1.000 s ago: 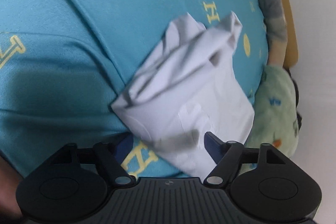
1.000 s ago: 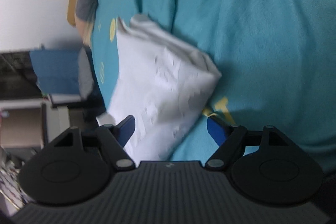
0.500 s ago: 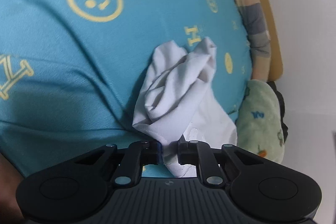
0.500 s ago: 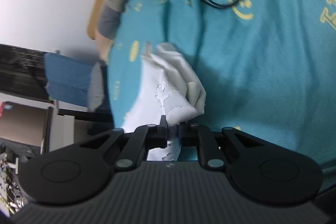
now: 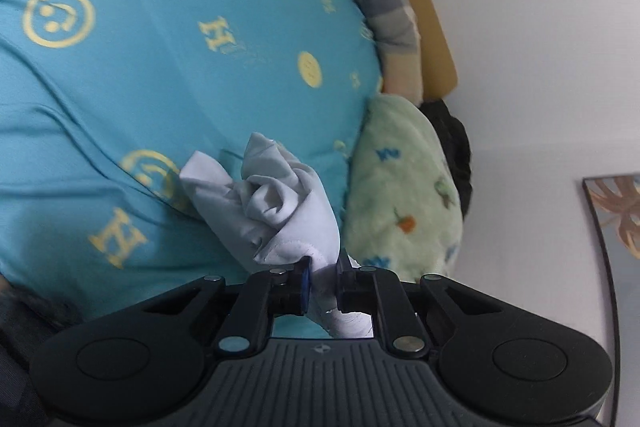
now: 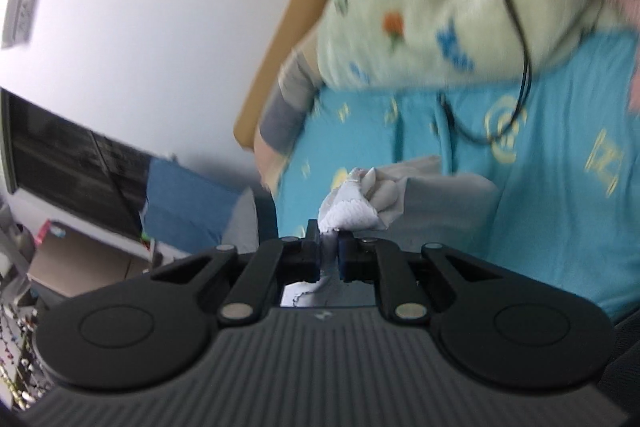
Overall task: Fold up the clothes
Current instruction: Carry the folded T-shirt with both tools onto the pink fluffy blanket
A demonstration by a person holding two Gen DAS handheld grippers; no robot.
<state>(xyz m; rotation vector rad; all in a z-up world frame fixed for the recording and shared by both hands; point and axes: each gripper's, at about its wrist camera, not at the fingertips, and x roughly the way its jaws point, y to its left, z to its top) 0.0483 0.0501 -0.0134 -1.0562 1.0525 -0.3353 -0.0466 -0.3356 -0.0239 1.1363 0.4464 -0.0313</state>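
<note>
A white garment (image 5: 276,203) hangs bunched over the teal bedspread (image 5: 160,67). My left gripper (image 5: 322,275) is shut on one edge of it and holds it up off the bed. In the right wrist view the same white garment (image 6: 360,205) is pinched at another edge by my right gripper (image 6: 330,253), which is shut on it; the cloth trails right over the teal bedspread (image 6: 560,219). That view is blurred.
A pale green plush blanket (image 5: 404,187) lies by the wall, also in the right wrist view (image 6: 420,7), with a black cable (image 6: 520,39) over it. A striped pillow (image 5: 380,7) and wooden headboard (image 5: 424,7) are beyond. A dark shelf (image 6: 80,167) stands beside the bed.
Both grippers went from open around the white garment to shut on it, then lifted it off the bedspread. The cloth now hangs bunched and both views have tilted up.
</note>
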